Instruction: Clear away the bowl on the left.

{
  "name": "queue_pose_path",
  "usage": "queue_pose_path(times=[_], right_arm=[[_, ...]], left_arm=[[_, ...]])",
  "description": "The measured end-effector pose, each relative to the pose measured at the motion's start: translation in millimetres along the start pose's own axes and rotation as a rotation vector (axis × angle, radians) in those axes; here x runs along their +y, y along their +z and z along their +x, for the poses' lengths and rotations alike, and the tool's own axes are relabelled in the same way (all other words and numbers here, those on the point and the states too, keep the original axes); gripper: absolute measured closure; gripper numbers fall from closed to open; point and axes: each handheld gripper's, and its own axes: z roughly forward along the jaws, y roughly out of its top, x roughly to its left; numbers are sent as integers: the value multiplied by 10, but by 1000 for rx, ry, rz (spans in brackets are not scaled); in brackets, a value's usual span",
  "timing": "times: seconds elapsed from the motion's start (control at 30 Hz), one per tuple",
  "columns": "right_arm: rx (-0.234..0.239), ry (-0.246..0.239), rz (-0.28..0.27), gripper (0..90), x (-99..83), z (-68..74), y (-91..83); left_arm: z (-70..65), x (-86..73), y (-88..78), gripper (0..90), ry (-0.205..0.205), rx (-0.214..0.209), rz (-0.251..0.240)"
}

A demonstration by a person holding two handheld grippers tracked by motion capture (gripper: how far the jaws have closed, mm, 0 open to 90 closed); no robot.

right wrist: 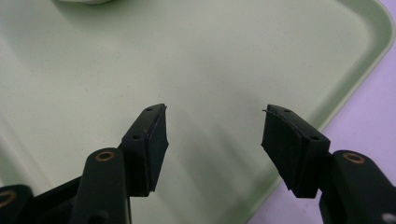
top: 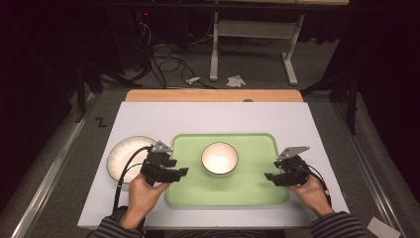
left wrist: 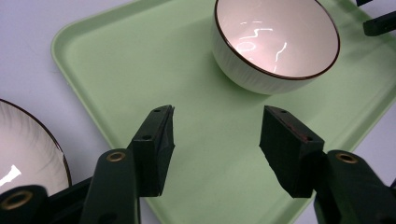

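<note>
White tabletop [top: 148, 119] carries a green tray [top: 257, 193] with a white bowl [top: 219, 158] at its middle, between the two tongs. Left gripper [left wrist: 217, 135] hovers over the tray's edge, jaws wide apart and empty, a white plate [top: 121, 153] just beside it. Right gripper [right wrist: 214, 133] hovers likewise, spread and empty

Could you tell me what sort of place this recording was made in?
Probably a lab or recording studio: a white work table in a dark room, loose cables on carpet behind it, and a green tray with a bowl staged.
</note>
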Motion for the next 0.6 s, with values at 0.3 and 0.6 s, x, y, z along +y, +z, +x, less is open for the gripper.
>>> queue_pose_path(times=[0.3,0.6], right_arm=[[-9,-9,9,416,-1,6,3],[-15,-8,8,416,-17,6,1]], left_arm=[[46,-145,125,449,39,38,68],[82,-167,195,445,50,61,103]])
